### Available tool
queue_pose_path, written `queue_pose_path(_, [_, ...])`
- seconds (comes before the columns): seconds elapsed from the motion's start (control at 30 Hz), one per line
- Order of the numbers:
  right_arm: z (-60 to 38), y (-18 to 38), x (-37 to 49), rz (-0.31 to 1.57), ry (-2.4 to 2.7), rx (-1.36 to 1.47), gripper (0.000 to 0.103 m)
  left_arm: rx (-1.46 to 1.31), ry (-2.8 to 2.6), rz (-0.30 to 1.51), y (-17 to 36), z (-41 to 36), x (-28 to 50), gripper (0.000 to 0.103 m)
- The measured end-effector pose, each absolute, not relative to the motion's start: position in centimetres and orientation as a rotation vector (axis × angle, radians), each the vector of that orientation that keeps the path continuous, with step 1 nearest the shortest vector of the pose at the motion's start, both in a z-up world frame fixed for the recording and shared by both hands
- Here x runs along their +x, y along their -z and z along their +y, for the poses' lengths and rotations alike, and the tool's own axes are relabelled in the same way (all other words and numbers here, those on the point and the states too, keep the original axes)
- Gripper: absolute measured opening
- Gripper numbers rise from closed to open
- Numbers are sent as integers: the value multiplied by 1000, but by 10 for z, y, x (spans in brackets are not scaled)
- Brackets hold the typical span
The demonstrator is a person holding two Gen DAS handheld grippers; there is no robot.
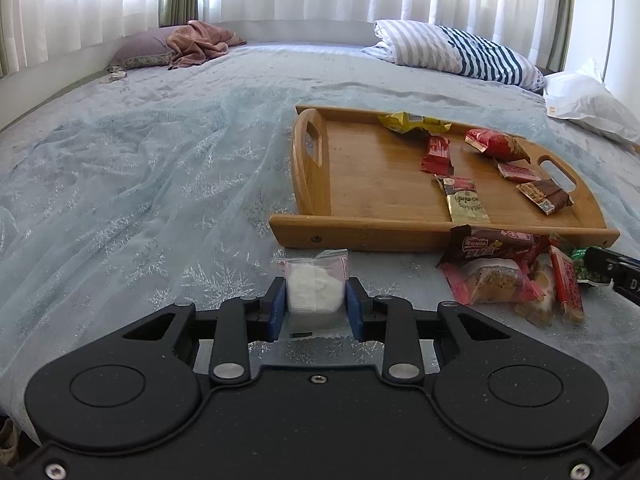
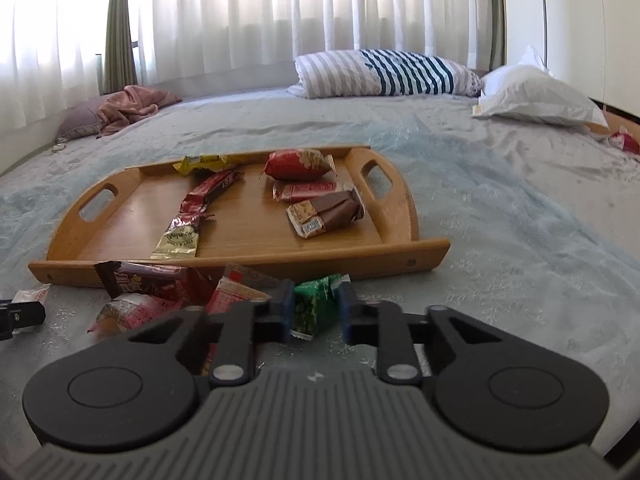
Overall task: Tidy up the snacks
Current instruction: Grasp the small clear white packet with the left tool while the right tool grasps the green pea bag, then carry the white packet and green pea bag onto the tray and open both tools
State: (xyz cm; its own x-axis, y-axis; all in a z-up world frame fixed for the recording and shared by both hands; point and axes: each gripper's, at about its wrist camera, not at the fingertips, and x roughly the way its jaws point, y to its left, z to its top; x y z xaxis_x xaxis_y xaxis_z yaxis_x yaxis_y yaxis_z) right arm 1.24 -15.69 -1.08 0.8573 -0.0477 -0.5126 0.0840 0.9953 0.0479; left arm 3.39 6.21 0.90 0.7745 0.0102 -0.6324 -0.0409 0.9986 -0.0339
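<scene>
While the left gripper (image 1: 316, 300) clamps a clear packet with a white cake inside (image 1: 314, 290) between its blue pads, that packet hangs just short of the near rim of the wooden tray (image 1: 360, 236), over the pale blue bedspread (image 1: 140, 168). The right gripper (image 2: 316, 312) has its pads pressed on a green snack packet (image 2: 314, 304), at the right end of a loose heap of wrapped snacks (image 1: 508, 276) lying on the bedspread against the tray's near rim. In that heap I count about five packets, overlapping, so the number is unsure. On the tray lie six: one yellow (image 2: 204, 163), one long dark red (image 2: 210, 194), one gold-and-brown (image 2: 180, 240), one plump red (image 2: 300, 164), one flat red (image 2: 308, 191) and one brown (image 2: 326, 212). At the far edge of the bed rest a striped pillow (image 2: 380, 72), a white pillow (image 2: 536, 96) and a mauve pillow under a pink cloth (image 1: 200, 42).
</scene>
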Motion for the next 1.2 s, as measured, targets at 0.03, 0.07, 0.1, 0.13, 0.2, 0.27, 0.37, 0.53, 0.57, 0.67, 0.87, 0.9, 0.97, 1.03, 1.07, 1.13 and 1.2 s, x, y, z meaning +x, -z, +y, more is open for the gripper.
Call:
queue_pose_path(0.03, [-157,9,11,530,65,62,16,-45,-25,682,-11,61,33,30])
queue_pose_path(0.07, [-157,8,10,528,60,59,15,-44,-23,679,-12,61,33,30])
queue_pose_path(0.1, [-157,7,9,528,59,58,15,-43,-21,676,-14,61,32,30])
queue_pose_path(0.13, [-158,7,9,532,62,59,16,-44,-21,672,-16,60,31,30])
queue_pose_path(0.2, [-160,9,10,541,59,66,21,-43,-20,665,-18,59,30,30])
queue_pose_path(0.27, [-162,10,10,547,60,85,42,-39,-19,659,-21,58,29,30])
queue_pose_path(0.37, [-164,12,12,555,55,109,47,-33,-24,657,-21,56,29,30])
queue_pose_path(0.53, [-159,19,19,557,59,94,59,-34,-22,661,-21,54,30,30])
queue_pose_path(0.57, [-158,20,20,556,56,87,63,-34,-19,662,-21,54,30,30])
queue_pose_path(0.67, [-158,25,24,550,45,77,67,-36,-13,658,-23,53,31,30])
queue_pose_path(0.87, [-163,23,22,544,42,91,44,-33,-4,641,-28,51,33,30])
queue_pose_path(0.9, [-164,22,21,542,39,90,41,-31,-2,637,-29,50,33,30])
queue_pose_path(0.97, [-167,19,19,542,32,100,37,-29,2,631,-32,49,33,30])
queue_pose_path(1.03, [-170,16,17,540,25,107,28,-30,8,627,-34,49,34,30])
queue_pose_path(1.07, [-171,14,16,536,26,106,23,-31,10,625,-35,48,34,30])
queue_pose_path(1.13, [-172,10,13,527,27,97,18,-37,17,623,-36,49,35,30])
queue_pose_path(1.2, [-174,9,13,532,28,96,28,-45,21,625,-37,49,36,30])
